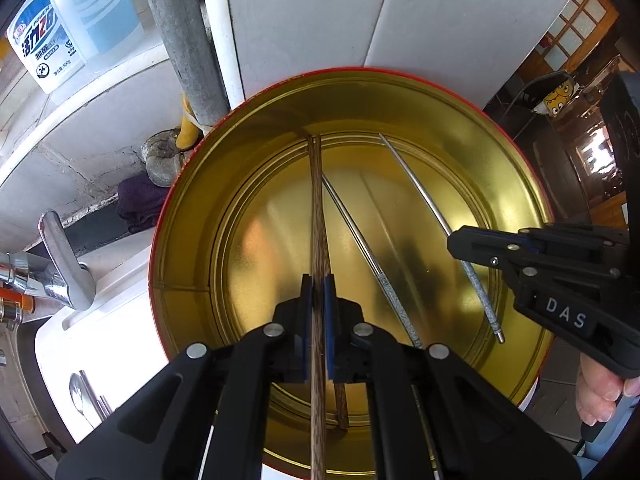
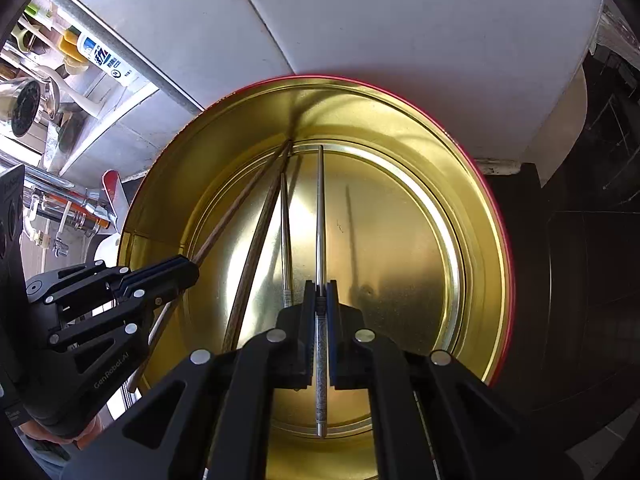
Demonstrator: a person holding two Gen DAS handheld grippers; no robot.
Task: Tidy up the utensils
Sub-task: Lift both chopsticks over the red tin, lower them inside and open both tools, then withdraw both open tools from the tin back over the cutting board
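Note:
A round gold tin [image 1: 192, 184] with a red rim fills both views, its wall [image 2: 400, 120] seen from above. My left gripper [image 1: 319, 280] is shut on a brown wooden chopstick [image 1: 318, 208] whose tip reaches the tin's far wall. A second wooden chopstick [image 1: 341, 404] lies on the tin's floor beneath it. My right gripper [image 2: 320, 286] is shut on a patterned metal chopstick [image 2: 320, 208], tip down on the floor. Another metal chopstick [image 2: 285, 232] lies just to its left. Each gripper shows in the other's view: right gripper [image 1: 452, 240], left gripper [image 2: 196, 268].
A white detergent bottle [image 1: 44, 40] stands on a ledge at the upper left beside a grey pipe [image 1: 180, 20]. A chrome faucet [image 1: 60, 256] and a purple cloth [image 1: 140, 200] sit left of the tin. A spoon [image 1: 78, 392] lies in a white tray.

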